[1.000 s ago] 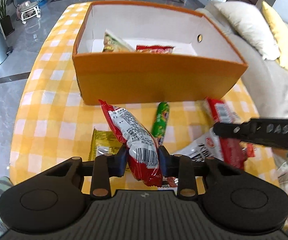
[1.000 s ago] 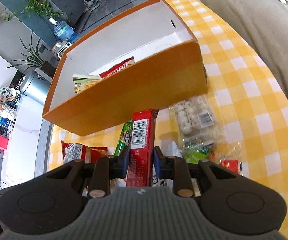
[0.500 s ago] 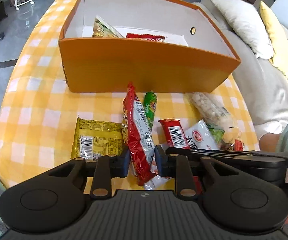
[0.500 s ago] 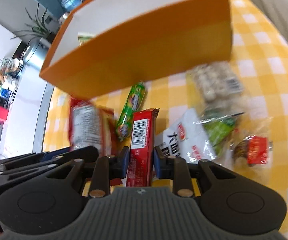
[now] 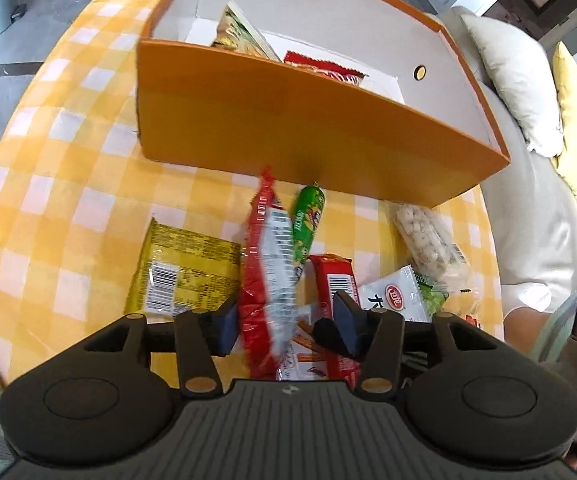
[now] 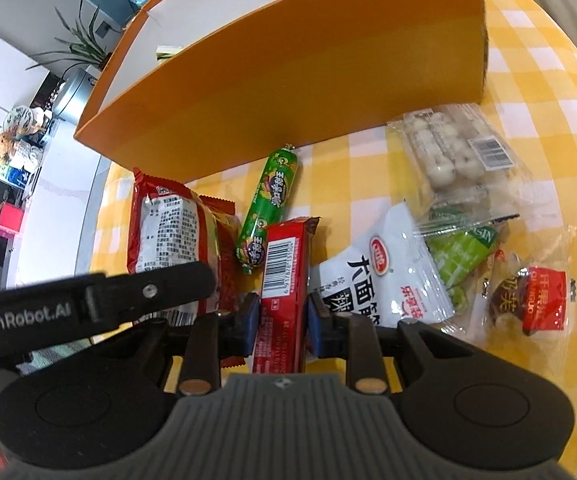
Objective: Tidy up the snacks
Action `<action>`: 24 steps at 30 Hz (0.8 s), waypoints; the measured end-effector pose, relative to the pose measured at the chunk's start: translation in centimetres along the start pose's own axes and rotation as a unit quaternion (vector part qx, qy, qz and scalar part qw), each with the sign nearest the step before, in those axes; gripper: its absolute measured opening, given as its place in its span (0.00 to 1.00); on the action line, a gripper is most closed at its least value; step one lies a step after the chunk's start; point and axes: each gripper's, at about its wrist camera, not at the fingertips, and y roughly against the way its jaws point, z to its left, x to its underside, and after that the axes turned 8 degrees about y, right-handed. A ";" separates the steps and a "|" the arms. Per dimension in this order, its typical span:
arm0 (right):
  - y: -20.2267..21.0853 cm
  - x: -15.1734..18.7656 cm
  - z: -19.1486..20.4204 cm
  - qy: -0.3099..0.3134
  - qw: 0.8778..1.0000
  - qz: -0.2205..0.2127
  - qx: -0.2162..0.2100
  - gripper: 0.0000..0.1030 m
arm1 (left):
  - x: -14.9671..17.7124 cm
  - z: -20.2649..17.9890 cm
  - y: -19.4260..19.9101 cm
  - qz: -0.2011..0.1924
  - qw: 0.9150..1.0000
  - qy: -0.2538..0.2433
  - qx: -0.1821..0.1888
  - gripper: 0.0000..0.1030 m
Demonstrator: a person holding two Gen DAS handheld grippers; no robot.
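Left gripper (image 5: 284, 330), jaws parted, has the crinkly red foil snack bag (image 5: 267, 268) loose between them, its long axis pointing at the open orange cardboard box (image 5: 312, 136) just beyond. Right gripper (image 6: 281, 320), jaws slightly apart beside the flat red barcoded wafer bar (image 6: 284, 268), aims likewise at the box.

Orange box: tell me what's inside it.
In the orange box, two packets show above the front wall: a green-yellow one and a red one. The wall hides their lower parts and the near floor.
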 end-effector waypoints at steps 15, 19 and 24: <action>-0.2 -0.4 0.7 0.012 1.000 0.005 0.012 0.22 | 0.4 -0.2 -1.0 -0.013 0.999 -0.013 -0.043 0.27; 0.4 -0.3 0.6 0.005 1.000 0.001 0.025 0.22 | 0.5 -0.3 0.0 -0.027 0.999 -0.013 -0.030 0.27; 2.1 -0.6 0.1 -0.010 0.999 -0.025 0.029 0.22 | 0.6 -0.3 1.6 -0.039 0.999 -0.016 -0.020 0.27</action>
